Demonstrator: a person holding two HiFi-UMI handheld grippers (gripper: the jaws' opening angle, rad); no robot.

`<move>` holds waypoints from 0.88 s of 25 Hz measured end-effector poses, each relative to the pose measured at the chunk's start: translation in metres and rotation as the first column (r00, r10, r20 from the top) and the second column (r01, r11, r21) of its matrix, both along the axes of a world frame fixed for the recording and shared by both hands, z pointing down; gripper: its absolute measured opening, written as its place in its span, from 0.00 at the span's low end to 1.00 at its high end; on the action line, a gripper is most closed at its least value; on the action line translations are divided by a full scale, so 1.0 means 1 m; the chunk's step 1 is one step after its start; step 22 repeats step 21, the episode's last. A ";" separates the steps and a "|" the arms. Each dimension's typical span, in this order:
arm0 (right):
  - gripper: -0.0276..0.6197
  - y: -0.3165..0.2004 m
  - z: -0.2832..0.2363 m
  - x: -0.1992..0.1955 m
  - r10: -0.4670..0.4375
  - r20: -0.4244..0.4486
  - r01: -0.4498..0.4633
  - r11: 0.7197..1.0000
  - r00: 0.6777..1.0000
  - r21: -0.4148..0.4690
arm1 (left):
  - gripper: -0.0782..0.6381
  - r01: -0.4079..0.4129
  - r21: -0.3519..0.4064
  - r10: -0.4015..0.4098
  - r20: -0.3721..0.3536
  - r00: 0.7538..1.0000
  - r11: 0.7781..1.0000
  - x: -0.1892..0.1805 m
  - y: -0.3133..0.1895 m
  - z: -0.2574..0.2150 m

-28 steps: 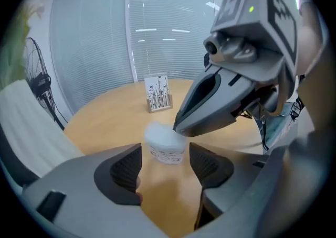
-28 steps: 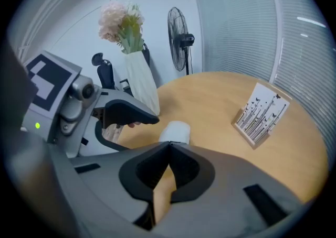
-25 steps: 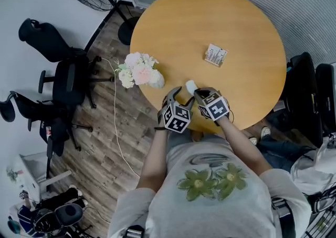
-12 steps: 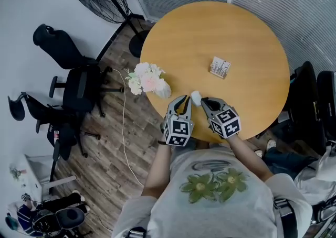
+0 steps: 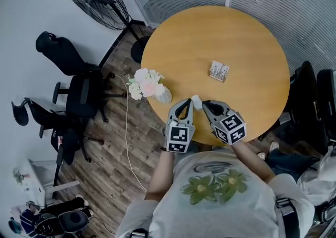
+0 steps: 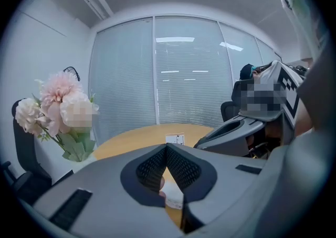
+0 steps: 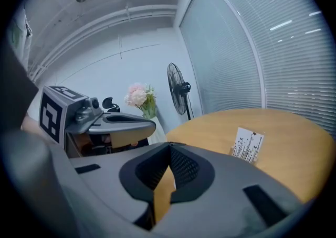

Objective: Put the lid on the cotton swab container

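The cotton swab container point(image 5: 196, 101) was a small, white, rounded thing. It stood on the round wooden table point(image 5: 236, 38) near the rim, at about seven o'clock from the centre. Whether its lid was on could not be made out.

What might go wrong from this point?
The white item lies by the near edge of the table, between the left tongs and right tongs; a bump might push it off. Both tongs are shut and empty, the left having just closed, so they must open to grab. The flowers at the rim might get brushed.
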State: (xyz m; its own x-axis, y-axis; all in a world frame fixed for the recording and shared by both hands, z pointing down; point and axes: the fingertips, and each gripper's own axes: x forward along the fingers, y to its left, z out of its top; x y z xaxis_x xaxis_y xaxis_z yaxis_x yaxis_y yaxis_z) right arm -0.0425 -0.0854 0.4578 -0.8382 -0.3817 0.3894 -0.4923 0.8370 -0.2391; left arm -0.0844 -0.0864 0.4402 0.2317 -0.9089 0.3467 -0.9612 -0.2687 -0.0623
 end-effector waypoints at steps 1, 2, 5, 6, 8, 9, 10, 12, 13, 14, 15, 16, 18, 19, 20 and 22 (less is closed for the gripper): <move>0.04 0.000 0.000 0.001 0.000 -0.002 0.000 1.000 1.000 0.000 | 0.11 0.001 0.003 -0.001 -0.005 1.000 1.000 0.001 0.000 -0.001; 0.04 0.001 0.000 0.002 0.001 -0.003 -0.001 1.000 1.000 -0.001 | 0.11 0.001 0.006 -0.001 -0.010 1.000 1.000 0.003 0.000 -0.002; 0.04 0.001 -0.001 0.005 0.003 -0.003 -0.003 1.000 1.000 -0.006 | 0.11 0.000 0.012 0.000 -0.016 1.000 1.000 0.006 0.000 -0.005; 0.04 0.001 -0.001 0.006 0.003 -0.003 -0.003 1.000 1.000 -0.007 | 0.11 -0.001 0.014 0.001 -0.017 1.000 1.000 0.008 0.000 -0.006; 0.04 0.001 -0.003 0.009 0.004 -0.002 -0.004 1.000 1.000 -0.005 | 0.11 -0.002 0.020 0.003 -0.021 1.000 1.000 0.010 0.000 -0.009; 0.04 0.001 -0.003 0.010 0.005 -0.002 -0.005 1.000 1.000 -0.003 | 0.11 -0.003 0.022 0.003 -0.025 1.000 1.000 0.011 0.000 -0.010; 0.04 0.001 -0.004 0.012 0.007 -0.002 -0.007 1.000 1.000 -0.001 | 0.11 -0.003 0.024 0.004 -0.029 1.000 1.000 0.013 0.001 -0.010; 0.04 0.001 -0.003 0.014 0.010 -0.004 -0.010 1.000 1.000 0.000 | 0.11 -0.005 0.025 0.006 -0.035 0.999 1.000 0.014 0.001 -0.010; 0.04 0.001 -0.003 0.014 0.011 -0.006 -0.011 1.000 1.000 0.000 | 0.11 -0.007 0.024 0.008 -0.037 0.999 1.000 0.015 0.001 -0.010; 0.04 0.000 -0.003 0.015 0.010 -0.007 -0.010 1.000 1.000 0.001 | 0.11 -0.007 0.023 0.008 -0.038 0.999 1.000 0.015 0.002 -0.010; 0.04 0.000 -0.003 0.015 0.010 -0.009 -0.010 1.000 1.000 0.003 | 0.11 -0.008 0.021 0.009 -0.039 0.999 1.000 0.016 0.002 -0.010; 0.04 0.000 -0.003 0.015 0.009 -0.010 -0.009 1.000 1.000 0.005 | 0.11 -0.009 0.019 0.009 -0.040 0.999 1.000 0.016 0.001 -0.009; 0.04 -0.002 -0.004 0.014 0.006 -0.011 -0.006 1.000 1.000 0.009 | 0.11 -0.010 0.017 0.011 -0.039 0.999 1.000 0.016 0.001 -0.010; 0.04 -0.002 -0.005 0.014 0.005 -0.010 -0.005 1.000 1.000 0.010 | 0.11 -0.012 0.017 0.012 -0.038 0.999 1.000 0.016 0.000 -0.010; 0.04 -0.003 -0.005 0.013 0.003 -0.010 -0.003 1.000 1.000 0.011 | 0.11 -0.013 0.017 0.013 -0.038 0.999 1.000 0.016 0.000 -0.010; 0.04 -0.003 -0.005 0.012 0.002 -0.010 -0.002 1.000 1.000 0.012 | 0.11 -0.014 0.016 0.015 -0.038 0.999 1.000 0.016 0.000 -0.010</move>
